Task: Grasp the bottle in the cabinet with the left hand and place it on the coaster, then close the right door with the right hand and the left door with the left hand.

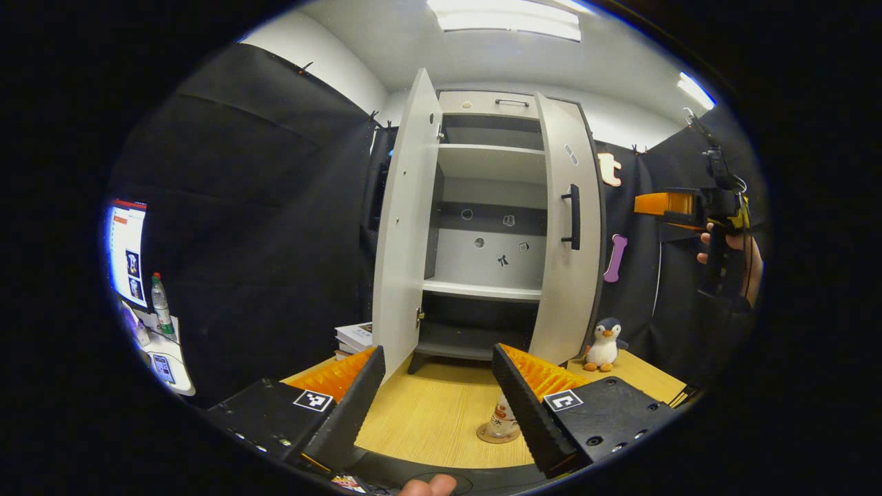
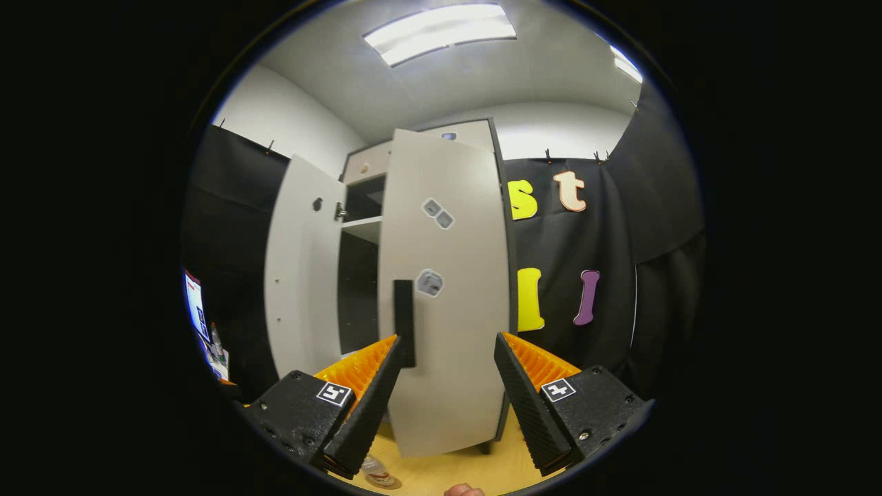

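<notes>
On the near part of the wooden table (image 1: pixel 441 406), we see the bottle (image 1: pixel 505 415) standing upright on the round coaster (image 1: pixel 497 434), partly hidden behind one finger of the left gripper (image 1: pixel 437 396). That gripper's fingers are spread wide with nothing between them, held back from the cabinet (image 1: pixel 490 227) — well apart from it. Both cabinet doors are open: the left door (image 1: pixel 406 227) swings out toward us, and the right door (image 1: pixel 570 227), with its dark handle (image 1: pixel 572 217), stands partly open. The shelves inside look bare apart from small stickers on the back panel. Just right of the cabinet's foot we find a toy penguin (image 1: pixel 604 346) on the table, and some books (image 1: pixel 355 337) lie to the left of it. Far right in the left gripper view, a hand (image 1: pixel 730 258) holds the other gripper up beside the right door.

From the right gripper view, the right gripper (image 2: pixel 448 396) is near the right door's outer face (image 2: pixel 448 289), its fingers spread with nothing held — the door handle (image 2: pixel 403 320) appears just above the left finger, though we cannot tell whether anything touches. The bottle (image 2: pixel 375 470) on its coaster shows at the bottom edge.
</notes>
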Motion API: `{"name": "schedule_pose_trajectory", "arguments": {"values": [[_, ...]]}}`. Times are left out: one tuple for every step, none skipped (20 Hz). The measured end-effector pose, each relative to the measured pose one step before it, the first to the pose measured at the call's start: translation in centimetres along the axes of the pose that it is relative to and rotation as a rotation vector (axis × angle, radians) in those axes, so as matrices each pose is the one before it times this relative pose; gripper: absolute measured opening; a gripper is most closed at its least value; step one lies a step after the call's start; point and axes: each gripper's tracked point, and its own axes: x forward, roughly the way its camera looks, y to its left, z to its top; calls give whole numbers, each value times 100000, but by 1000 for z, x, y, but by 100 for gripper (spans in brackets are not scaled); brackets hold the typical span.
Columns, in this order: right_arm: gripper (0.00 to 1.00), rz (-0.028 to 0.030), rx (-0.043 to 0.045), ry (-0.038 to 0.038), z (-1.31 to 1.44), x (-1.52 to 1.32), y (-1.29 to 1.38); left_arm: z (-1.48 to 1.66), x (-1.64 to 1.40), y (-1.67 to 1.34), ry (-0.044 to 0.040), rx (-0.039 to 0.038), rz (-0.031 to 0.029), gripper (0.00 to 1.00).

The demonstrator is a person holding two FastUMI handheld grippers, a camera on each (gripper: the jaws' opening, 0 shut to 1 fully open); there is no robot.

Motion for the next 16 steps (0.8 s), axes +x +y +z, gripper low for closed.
{"name": "schedule_pose_trajectory", "arguments": {"values": [[82, 1379, -237, 1265, -948, -974, 927, 14, 132, -542, -135, 774, -1473, 95], [82, 462, -528, 1210, -848, -993, 587, 63, -72, -364, -157, 621, -1326, 99], [82, -4, -517, 884, -695, -962, 526, -41, -5, -331, 92, 307, -1166, 95], [82, 291, -310, 153, -581, -908, 519, 2, 5, -363, 114, -45, -919, 95], [82, 224, 128, 1585, -767, -719, 504, -72, -45, -263, 282, -292, -619, 95], [82, 138, 868, 2372, -1144, -827, 369, -149, -44, -287, 516, -512, -539, 95], [82, -176, 1210, 1970, -918, -691, 225, -113, -58, -214, 531, -585, -513, 95], [83, -1059, 1214, 1243, -878, -638, -24, -137, -120, -142, 328, -466, -405, 95], [82, -1696, 836, 674, -732, -623, -110, -39, 2, -102, 169, -287, -218, 95], [82, -2355, 426, 332, -801, -554, -339, -121, -14, 11, 235, -171, -80, 95], [82, -2521, 395, 451, -838, -627, -455, 74, -4, -68, 367, -178, -50, 99], [82, -943, 1181, -258, -759, -531, 36, 22, -1, 120, 502, -204, 172, 95], [82, -468, 1685, -237, -582, -568, -3, 142, 97, 193, -23, -303, 452, 95], [82, -1014, 1622, -162, -573, -535, -215, 185, 155, 228, -202, -470, 670, 95], [82, -601, 1148, -459, -202, -459, -75, 489, 139, 299, -602, -591, 496, 95], [82, -397, 1151, -936, -13, -387, -138, 570, 198, 326, -714, -1076, 538, 95]]}}
